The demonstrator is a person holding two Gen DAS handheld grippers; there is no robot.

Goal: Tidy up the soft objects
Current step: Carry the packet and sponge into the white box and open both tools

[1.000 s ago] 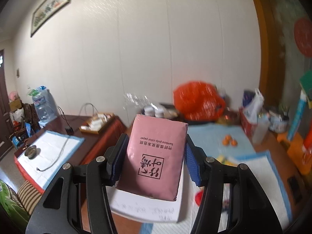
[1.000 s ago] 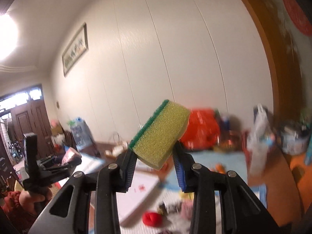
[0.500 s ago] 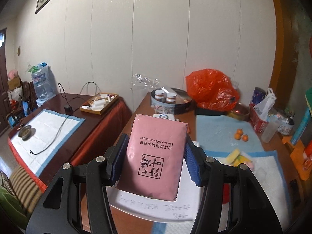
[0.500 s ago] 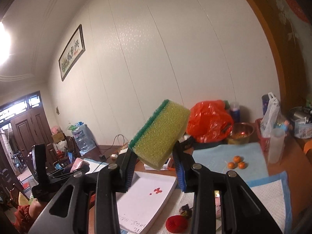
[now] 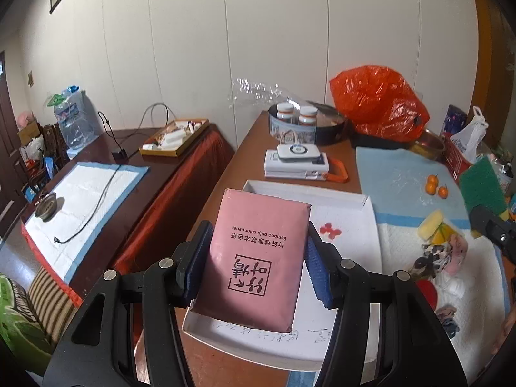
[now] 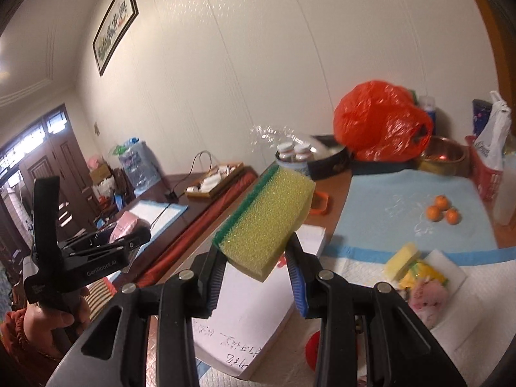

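Left wrist view. Left gripper (image 5: 256, 266): pads pinching a pink tissue pack (image 5: 254, 258) across its short sides, so the printed face stays visible and the soft pack is not crushed. Long axis runs along the fingers, away from the camera, far end raised. It hangs above the white tray (image 5: 354, 203) at the bench's near edge, likely the drop-off spot. Loose soft items (image 5: 441, 251) lie on a white pad toward the bench's right edge; an orange plastic bag (image 5: 377, 106) sits at the far edge.

Right wrist view. Right gripper (image 6: 258, 271): pads nearly together, squeezing the lower end of a yellow sponge (image 6: 267, 216) with a green scouring face. Long axis slants up and to the right, green strip on the upper left. It is held clear above the tray (image 6: 309, 238). The other gripper (image 6: 96, 251) shows at left, carried by a hand (image 6: 54, 319).
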